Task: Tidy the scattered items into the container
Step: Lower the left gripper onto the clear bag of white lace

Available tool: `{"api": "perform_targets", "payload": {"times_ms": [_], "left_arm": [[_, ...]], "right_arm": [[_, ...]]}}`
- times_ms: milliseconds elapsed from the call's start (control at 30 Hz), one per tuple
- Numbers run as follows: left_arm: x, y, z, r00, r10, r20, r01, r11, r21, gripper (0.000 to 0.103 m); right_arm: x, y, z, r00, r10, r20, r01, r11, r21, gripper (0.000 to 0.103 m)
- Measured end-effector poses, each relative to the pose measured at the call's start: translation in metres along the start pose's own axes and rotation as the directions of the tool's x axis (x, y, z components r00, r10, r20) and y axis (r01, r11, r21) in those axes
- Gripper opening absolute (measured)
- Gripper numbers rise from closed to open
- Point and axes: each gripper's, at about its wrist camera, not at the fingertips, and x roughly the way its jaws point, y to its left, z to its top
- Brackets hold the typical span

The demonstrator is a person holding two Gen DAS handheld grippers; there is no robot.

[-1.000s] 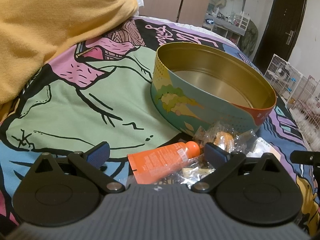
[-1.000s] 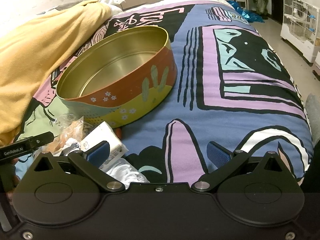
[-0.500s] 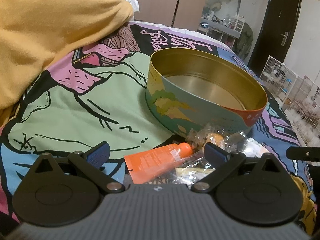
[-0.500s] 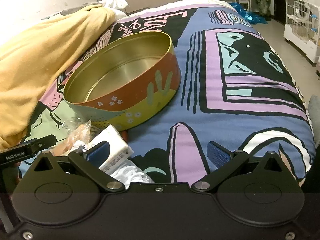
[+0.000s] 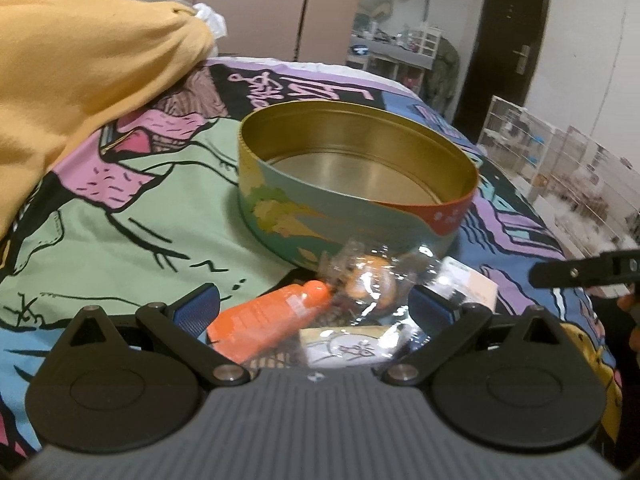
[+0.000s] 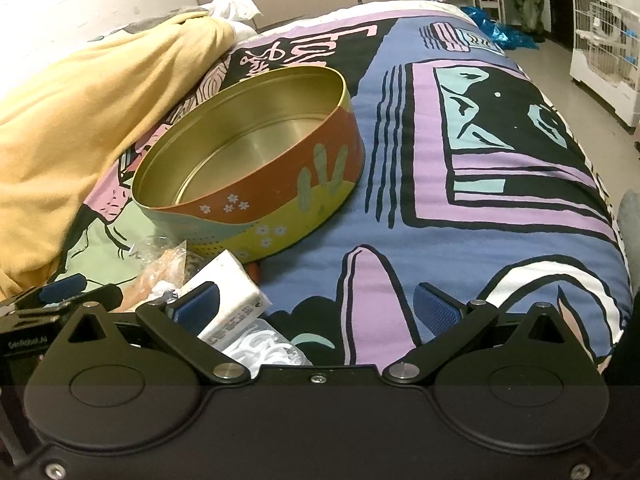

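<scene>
A round tin (image 5: 356, 184) sits empty on a patterned bed (image 6: 460, 216). Just in front of the tin lie an orange tube (image 5: 268, 320), a clear snack packet (image 5: 368, 284) and a white box (image 6: 228, 292). The left hand-held gripper (image 5: 314, 308), jaws spread, brackets the tube and packet. The right hand-held gripper (image 6: 316, 308), also spread, holds nothing, the box at its left finger.

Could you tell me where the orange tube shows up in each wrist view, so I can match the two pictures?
Left wrist view: the orange tube lies low and centre, between the open left gripper fingers, its cap toward the round tin.
Right wrist view: almost hidden; only an orange sliver shows under the tin's near wall, behind the white packet.
Shared landmark: the round tin, empty in both.
</scene>
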Motion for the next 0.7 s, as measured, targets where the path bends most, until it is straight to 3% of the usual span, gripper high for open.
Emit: {"api": "perform_targets", "payload": {"times_ms": [433,700], "left_arm": [[0.002,-0.02,-0.007,0.995,-0.089,-0.037,0.093,0.988,0.12,0.103],[0.005,-0.028,-0.012,0.992,-0.104,-0.065,0.114,0.98,0.166,0.103]], "right_arm": [[0.003,-0.002,-0.002,1.0,-0.014,-0.012,0.014,1.0,0.007,0.103],[0.004,-0.003,-0.002,1.0,-0.016,-0.013,0.017,1.0,0.009,0.103]]}}
